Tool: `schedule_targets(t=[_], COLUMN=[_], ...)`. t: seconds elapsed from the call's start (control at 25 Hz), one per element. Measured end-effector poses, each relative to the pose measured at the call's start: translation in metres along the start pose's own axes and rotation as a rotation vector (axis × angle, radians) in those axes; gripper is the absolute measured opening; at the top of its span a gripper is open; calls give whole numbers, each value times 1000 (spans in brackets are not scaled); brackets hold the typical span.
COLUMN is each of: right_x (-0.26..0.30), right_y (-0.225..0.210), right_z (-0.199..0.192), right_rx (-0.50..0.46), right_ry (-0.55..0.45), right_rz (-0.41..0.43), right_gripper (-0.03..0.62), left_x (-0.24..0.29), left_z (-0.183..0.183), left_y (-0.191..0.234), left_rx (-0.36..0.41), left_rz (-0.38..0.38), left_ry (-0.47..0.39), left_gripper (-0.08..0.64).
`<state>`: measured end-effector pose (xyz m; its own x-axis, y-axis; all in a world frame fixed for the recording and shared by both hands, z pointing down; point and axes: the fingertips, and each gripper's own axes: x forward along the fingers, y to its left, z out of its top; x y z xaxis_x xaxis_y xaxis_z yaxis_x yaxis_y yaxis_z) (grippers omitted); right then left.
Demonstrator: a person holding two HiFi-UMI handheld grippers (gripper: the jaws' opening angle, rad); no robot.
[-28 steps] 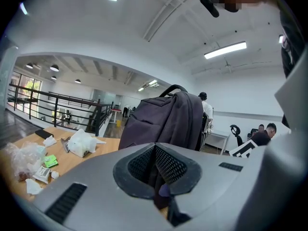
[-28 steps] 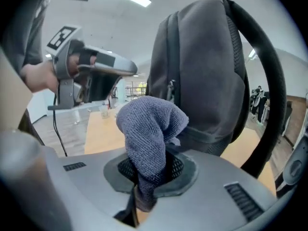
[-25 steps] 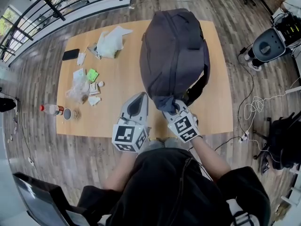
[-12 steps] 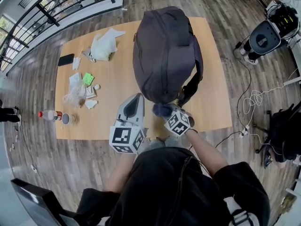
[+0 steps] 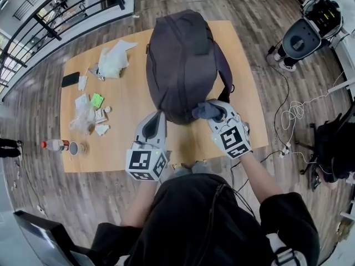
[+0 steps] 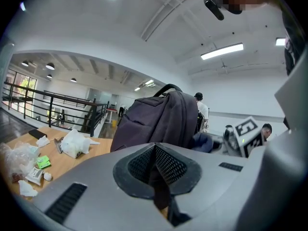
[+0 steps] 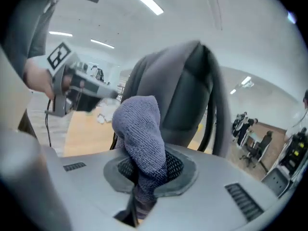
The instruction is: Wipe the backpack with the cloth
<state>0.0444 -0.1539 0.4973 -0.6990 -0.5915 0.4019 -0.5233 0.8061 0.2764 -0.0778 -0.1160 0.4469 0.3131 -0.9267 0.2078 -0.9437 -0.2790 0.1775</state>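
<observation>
A dark grey backpack (image 5: 180, 65) lies on the wooden table (image 5: 247, 93). My right gripper (image 5: 217, 114) is shut on a blue-grey cloth (image 5: 205, 111), which rests against the backpack's near right corner beside a black strap. In the right gripper view the cloth (image 7: 142, 138) bulges out of the jaws in front of the backpack (image 7: 185, 90). My left gripper (image 5: 157, 118) is shut with nothing in it and points at the backpack's near end, close to it. From the left gripper view the backpack (image 6: 159, 119) fills the middle, with the cloth (image 6: 204, 141) at its right.
On the table's left lie a white plastic bag (image 5: 113, 60), a black phone (image 5: 70, 79), small packets (image 5: 91, 107), a bottle (image 5: 55, 144) and a cup (image 5: 74, 147). Cables (image 5: 294, 115) and a grey machine (image 5: 305, 37) occupy the floor at right. A railing (image 5: 50, 21) runs at back left.
My right gripper has carried the cloth from the backpack's near bottom end to the right and upward, onto its near right corner. The left gripper has stayed where it was.
</observation>
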Motion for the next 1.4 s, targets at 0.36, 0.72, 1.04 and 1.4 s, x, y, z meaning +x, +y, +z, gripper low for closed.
schedule_targets(t=[0.36, 0.72, 1.04, 1.4], right_x=[-89, -44, -13, -12], right_y=[-62, -9, 32, 23], right_z=[164, 130, 102, 178], right_rx=[-35, -149, -53, -93], right_ry=[-334, -209, -161, -279], right_rz=[-162, -72, 90, -41], right_gripper=[49, 49, 49, 49], left_x=[3, 1, -6, -33], left_z=[2, -4, -3, -1], left_y=[-3, 0, 8, 39], left_rx=[-21, -26, -29, -62], left_rz=[-12, -4, 17, 113], left_ry=[-12, -3, -10, -44], left_gripper=[11, 11, 11, 11])
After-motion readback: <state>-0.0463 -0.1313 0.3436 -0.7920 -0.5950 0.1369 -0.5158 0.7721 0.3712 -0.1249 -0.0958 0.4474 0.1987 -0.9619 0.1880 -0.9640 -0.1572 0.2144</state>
